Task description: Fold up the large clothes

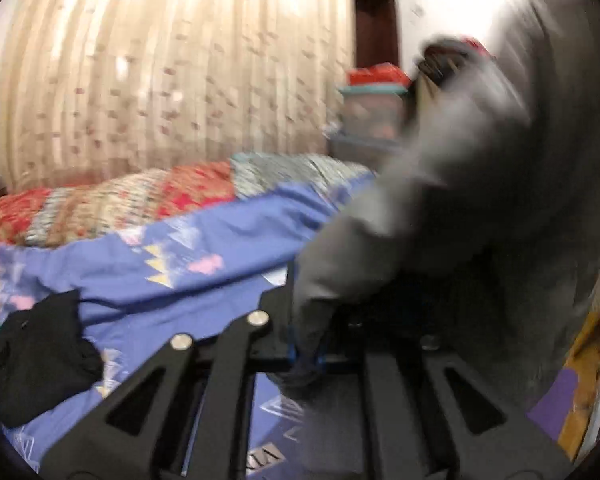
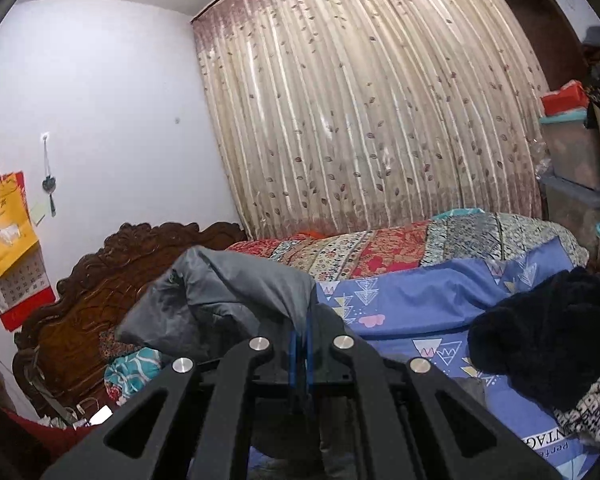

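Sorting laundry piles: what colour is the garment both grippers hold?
Grey garment, clearest in the right wrist view.

The big garment [image 2: 220,300] is plain grey, and each tool [image 2: 301,354] is black with blue pads [image 1: 306,354] and silver pivot screws. The bed sheet [image 2: 420,300] is periwinkle blue with white line-drawn triangles, yellow zigzags and pink clouds, beside a patchwork quilt [image 2: 360,252] in red, cream and grey florals. The curtain [image 2: 360,120] is beige with vertical stripes and brown leaves, the headboard [image 2: 88,320] carved dark brown, the wall calendar [image 2: 8,224] red and yellow
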Motion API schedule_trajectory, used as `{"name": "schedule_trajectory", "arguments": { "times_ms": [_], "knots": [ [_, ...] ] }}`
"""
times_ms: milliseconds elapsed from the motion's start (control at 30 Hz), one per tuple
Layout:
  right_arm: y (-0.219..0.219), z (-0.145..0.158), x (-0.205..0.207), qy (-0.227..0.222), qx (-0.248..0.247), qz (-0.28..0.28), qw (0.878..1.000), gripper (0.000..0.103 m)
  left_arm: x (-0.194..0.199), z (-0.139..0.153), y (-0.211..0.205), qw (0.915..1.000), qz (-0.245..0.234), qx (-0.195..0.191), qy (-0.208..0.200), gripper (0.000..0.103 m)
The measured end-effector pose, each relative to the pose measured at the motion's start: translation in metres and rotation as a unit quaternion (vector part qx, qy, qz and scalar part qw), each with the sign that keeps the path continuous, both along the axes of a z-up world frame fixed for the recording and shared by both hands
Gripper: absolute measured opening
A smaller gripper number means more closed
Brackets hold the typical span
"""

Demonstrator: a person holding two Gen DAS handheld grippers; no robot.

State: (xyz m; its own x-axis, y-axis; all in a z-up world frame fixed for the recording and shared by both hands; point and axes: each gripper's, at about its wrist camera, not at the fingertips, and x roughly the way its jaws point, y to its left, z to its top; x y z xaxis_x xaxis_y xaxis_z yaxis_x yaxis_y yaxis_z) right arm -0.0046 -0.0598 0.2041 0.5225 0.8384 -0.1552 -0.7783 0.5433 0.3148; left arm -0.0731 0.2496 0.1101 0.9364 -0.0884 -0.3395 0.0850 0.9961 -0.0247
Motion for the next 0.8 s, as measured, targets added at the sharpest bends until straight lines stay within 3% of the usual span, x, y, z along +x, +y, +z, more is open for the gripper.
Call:
{"name": "schedule_trajectory", "arguments": {
  "times_ms": [100, 167, 200, 233, 333, 433, 500, 567, 633, 733, 800],
  "knots": [
    [0.001, -0.012, 0.016, 0.022, 0.007, -0.034, 0.999, 0.031, -0.031, 0.044, 0.03, 0.9977, 0.021, -0.035, -0.053, 0.005],
    [0.011, -0.024, 0.029, 0.039, -0.01, -0.069, 0.997, 0.05, -0.045, 0.066, 0.039, 0.9962, 0.033, -0.036, -0.072, 0.005],
    [0.018, -0.033, 0.036, 0.045, -0.024, -0.095, 0.994, 0.069, -0.051, 0.078, 0.042, 0.9962, 0.045, -0.03, -0.068, 0.005],
    [0.026, -0.045, 0.044, 0.049, -0.041, -0.116, 0.991, 0.08, -0.054, 0.083, 0.044, 0.9963, 0.055, -0.026, -0.06, 0.005],
    [0.043, -0.081, 0.053, 0.056, -0.095, -0.156, 0.982, 0.082, -0.047, 0.088, 0.057, 0.9955, 0.086, -0.031, -0.023, 0.005],
    [0.035, -0.12, 0.037, 0.096, -0.055, -0.128, 0.986, 0.082, -0.046, 0.081, 0.066, 0.9935, 0.111, -0.024, -0.002, 0.005],
    [0.027, -0.141, 0.017, 0.096, -0.025, -0.108, 0.989, 0.083, -0.047, 0.077, 0.071, 0.9928, 0.117, -0.027, 0.007, 0.005],
    [0.025, -0.169, -0.008, 0.089, -0.024, -0.089, 0.992, 0.087, -0.052, 0.073, 0.074, 0.9922, 0.119, -0.034, 0.013, 0.005],
    [0.031, -0.205, -0.028, 0.088, -0.056, -0.094, 0.99, 0.092, -0.05, 0.072, 0.077, 0.9919, 0.121, -0.035, 0.013, 0.005],
    [0.059, -0.256, -0.036, 0.123, -0.141, -0.07, 0.98, 0.093, -0.049, 0.072, 0.079, 0.992, 0.12, -0.038, 0.012, 0.005],
    [0.077, -0.277, -0.04, 0.126, -0.169, -0.053, 0.976, 0.093, -0.049, 0.075, 0.083, 0.9917, 0.121, -0.042, 0.011, 0.005]
  ]
}}
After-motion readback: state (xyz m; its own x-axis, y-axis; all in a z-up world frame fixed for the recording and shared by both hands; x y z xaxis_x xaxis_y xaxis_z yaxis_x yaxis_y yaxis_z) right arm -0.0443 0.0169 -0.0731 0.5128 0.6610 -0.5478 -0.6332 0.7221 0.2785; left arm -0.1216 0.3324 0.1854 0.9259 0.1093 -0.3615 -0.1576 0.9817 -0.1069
